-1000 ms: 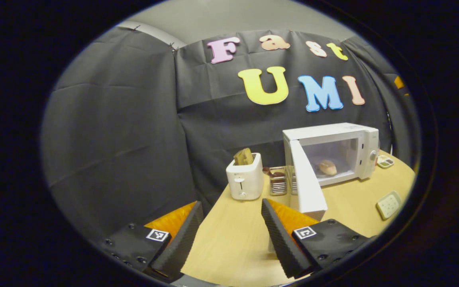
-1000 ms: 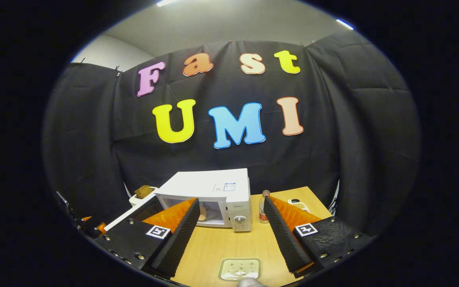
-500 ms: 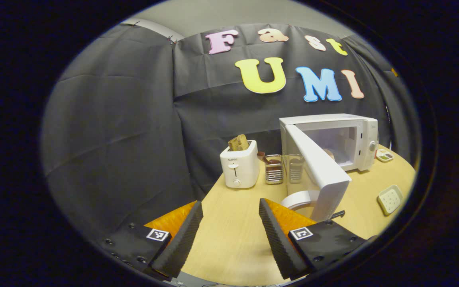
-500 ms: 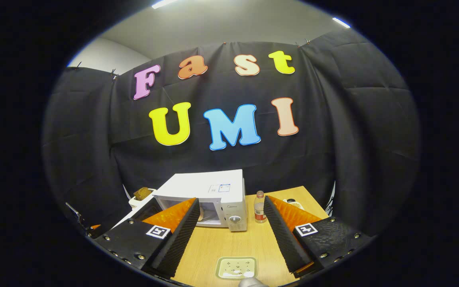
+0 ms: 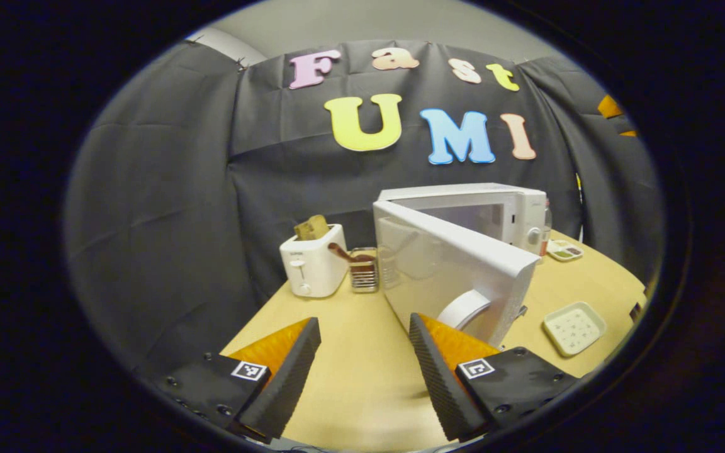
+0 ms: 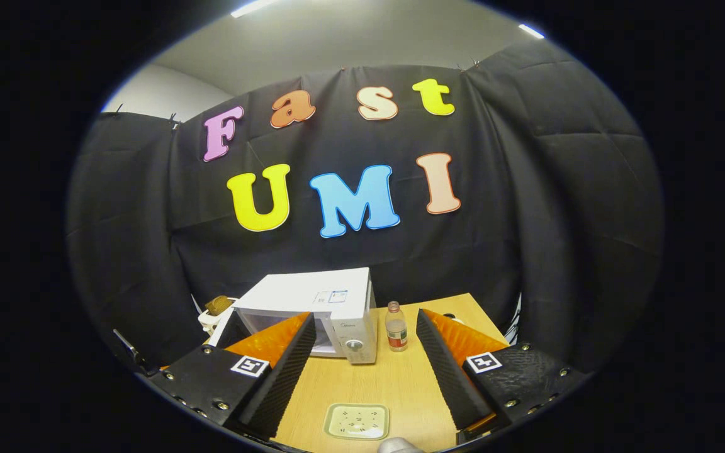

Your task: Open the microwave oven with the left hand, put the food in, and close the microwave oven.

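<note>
hanging spread and empty, the left gripper [image 5: 362, 371] is sitting just left of the microwave door [image 5: 457, 270], whose outer face is slanting away to the right, half shut. the right gripper [image 6: 362, 371] is idling, also released and holding nothing, farther back. a second ago that door was standing wide with the bun showing inside the microwave [image 5: 482, 207]; now the bun is hidden behind the door.

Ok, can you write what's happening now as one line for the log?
step: closing door | microwave door: half shut | left gripper: open, empty, beside door | right gripper: open, empty
</note>
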A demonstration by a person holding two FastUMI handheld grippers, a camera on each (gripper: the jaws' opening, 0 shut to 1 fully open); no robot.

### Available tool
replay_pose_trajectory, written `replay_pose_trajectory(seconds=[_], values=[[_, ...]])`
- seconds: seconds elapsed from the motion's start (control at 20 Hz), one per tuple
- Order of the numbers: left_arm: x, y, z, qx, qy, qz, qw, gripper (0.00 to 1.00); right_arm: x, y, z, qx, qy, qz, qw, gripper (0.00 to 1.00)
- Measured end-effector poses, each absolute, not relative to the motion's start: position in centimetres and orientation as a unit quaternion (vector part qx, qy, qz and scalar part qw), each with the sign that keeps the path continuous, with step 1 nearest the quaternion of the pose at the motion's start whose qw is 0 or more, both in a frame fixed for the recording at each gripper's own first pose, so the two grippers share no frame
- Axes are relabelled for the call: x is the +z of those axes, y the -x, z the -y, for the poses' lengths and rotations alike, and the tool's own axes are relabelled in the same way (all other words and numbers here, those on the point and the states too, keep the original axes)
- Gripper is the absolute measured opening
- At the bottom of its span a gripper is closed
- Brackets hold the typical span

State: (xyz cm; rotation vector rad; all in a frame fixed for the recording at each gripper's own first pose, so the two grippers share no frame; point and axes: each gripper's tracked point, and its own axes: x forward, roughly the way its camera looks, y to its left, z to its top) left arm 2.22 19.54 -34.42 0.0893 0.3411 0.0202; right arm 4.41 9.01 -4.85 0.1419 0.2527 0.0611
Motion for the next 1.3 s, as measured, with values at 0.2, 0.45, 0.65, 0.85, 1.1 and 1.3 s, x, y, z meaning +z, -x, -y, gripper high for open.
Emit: replay_pose_trajectory(seconds=[0.2, 0.45, 0.65, 0.85, 1.1, 1.3], values=[[-34.5, -3.6, -12.8, -0.021, -0.041, -0.17, 0.984, 0.94, -5.5, -4.4, -5.6, 0.026, -0.071, -0.136, 0.988, 0.93], [-34.8, -6.5, -5.7, -0.052, -0.043, -0.171, 0.983, 0.94, -6.3, -4.7, -1.1, 0.016, -0.074, -0.146, 0.986, 0.93], [-34.6, -9.9, -0.5, -0.072, -0.044, -0.165, 0.983, 0.95, -6.5, -5.4, 2.0, 0.009, -0.067, -0.152, 0.986, 0.98], [-34.9, -14.0, 2.8, -0.078, -0.049, -0.158, 0.983, 0.95, -6.7, -6.1, 5.2, -0.007, -0.069, -0.153, 0.986, 0.98], [-35.5, -18.4, 5.3, -0.085, -0.037, -0.152, 0.984, 0.96, -6.9, -7.3, 8.1, -0.032, -0.06, -0.155, 0.986, 0.98], [-35.8, -21.3, 6.6, -0.088, -0.034, -0.147, 0.985, 0.98, -7.1, -7.9, 8.9, -0.041, -0.056, -0.157, 0.985, 0.98]])
